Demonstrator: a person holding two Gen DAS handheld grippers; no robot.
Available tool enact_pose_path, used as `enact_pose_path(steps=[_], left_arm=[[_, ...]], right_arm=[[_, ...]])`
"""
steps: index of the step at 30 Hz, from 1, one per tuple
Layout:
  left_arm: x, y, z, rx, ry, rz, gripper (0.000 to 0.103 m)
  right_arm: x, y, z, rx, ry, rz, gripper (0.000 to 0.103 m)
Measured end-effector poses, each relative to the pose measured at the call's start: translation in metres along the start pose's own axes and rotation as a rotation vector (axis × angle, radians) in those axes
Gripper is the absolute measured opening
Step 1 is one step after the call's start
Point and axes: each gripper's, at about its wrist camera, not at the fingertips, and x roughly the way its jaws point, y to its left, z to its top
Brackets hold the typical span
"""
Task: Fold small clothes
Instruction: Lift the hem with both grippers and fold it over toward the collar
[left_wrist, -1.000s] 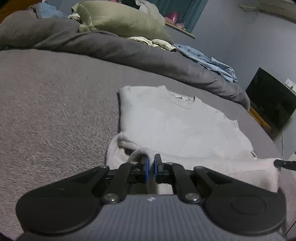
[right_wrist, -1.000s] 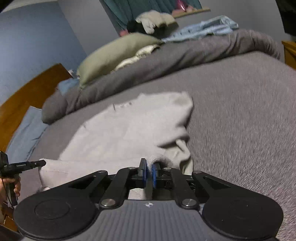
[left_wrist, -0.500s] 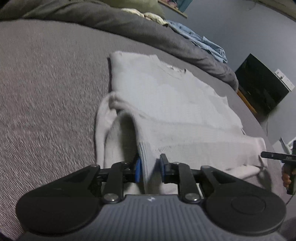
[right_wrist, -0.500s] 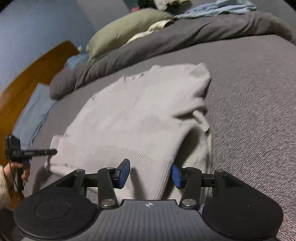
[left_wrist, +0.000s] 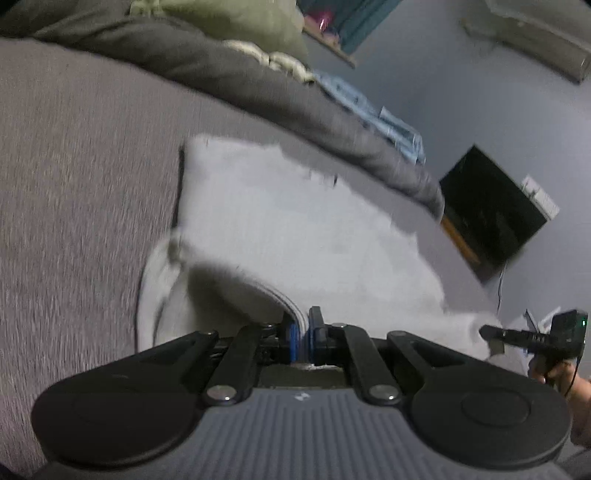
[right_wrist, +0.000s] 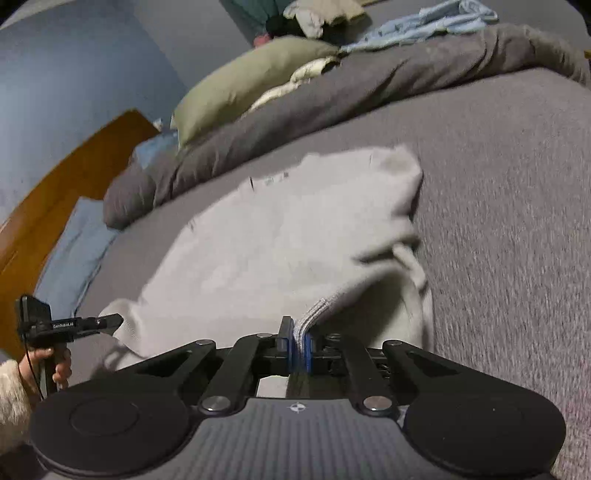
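A: Start big. What's laid out?

B: A grey bedspread (right_wrist: 498, 221), and on it the pale grey sweater (right_wrist: 280, 236), spread flat with its collar toward the rolled duvet (right_wrist: 332, 96) and pillow (right_wrist: 243, 85).

A: And the step in hand?

B: I judge it's the hem-to-collar fold. The ribbed hem (right_wrist: 314, 314) is raised off the bed at both near corners.

A: The grippers?

B: The left gripper (left_wrist: 302, 334) has its jaws pressed together on the hem's left corner; the right gripper (right_wrist: 298, 349) pinches the right corner the same way.

A: Next move?

B: Probably carrying both corners forward together, level, so the hem lands square near the collar before either one lets go.
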Motion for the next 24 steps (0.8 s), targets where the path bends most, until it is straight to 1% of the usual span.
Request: enact_pose_path(steps=[2, 6, 8, 10, 11, 14, 16, 17, 18, 21, 23, 24], left_arm=[[0.004, 0.000, 0.016, -0.011, -0.048, 0.016, 0.001], [0.018, 0.007, 0.053, -0.080, -0.130, 0.065, 0.001], [0.031, 0.009, 0.068, -0.090, -0.135, 0.105, 0.001], [0.047, 0.010, 0.083, -0.080, -0.125, 0.154, 0.001], [0.054, 0.008, 0.089, -0.077, -0.124, 0.167, 0.001], [0.072, 0.009, 0.107, -0.083, -0.166, 0.195, 0.001], [0.082, 0.014, 0.120, -0.092, -0.198, 0.208, 0.001], [0.089, 0.017, 0.126, -0.096, -0.198, 0.210, 0.001], [0.097, 0.020, 0.132, -0.094, -0.180, 0.216, 0.001], [0.111, 0.025, 0.136, -0.048, -0.100, 0.222, 0.002], [0.114, 0.025, 0.130, 0.024, -0.056, 0.246, 0.009], [0.113, 0.027, 0.127, 0.047, -0.052, 0.250, 0.020]], right_arm=[[0.001, 0.004, 0.014, 0.022, -0.036, -0.012, 0.007], [0.013, 0.002, 0.047, 0.067, -0.082, -0.068, 0.007], [0.025, 0.000, 0.065, 0.081, -0.089, -0.096, 0.006], [0.042, -0.001, 0.082, 0.081, -0.086, -0.127, 0.006], [0.051, -0.001, 0.089, 0.078, -0.084, -0.142, 0.006], [0.079, 0.001, 0.109, 0.050, -0.090, -0.182, 0.006], [0.095, -0.001, 0.120, 0.059, -0.100, -0.187, 0.006], [0.104, -0.002, 0.126, 0.061, -0.110, -0.190, 0.006], [0.111, -0.003, 0.130, 0.066, -0.117, -0.191, 0.006], [0.131, -0.007, 0.136, 0.081, -0.106, -0.201, 0.006], [0.138, -0.008, 0.134, 0.055, -0.092, -0.205, 0.006], [0.138, -0.009, 0.131, 0.042, -0.090, -0.204, 0.006]])
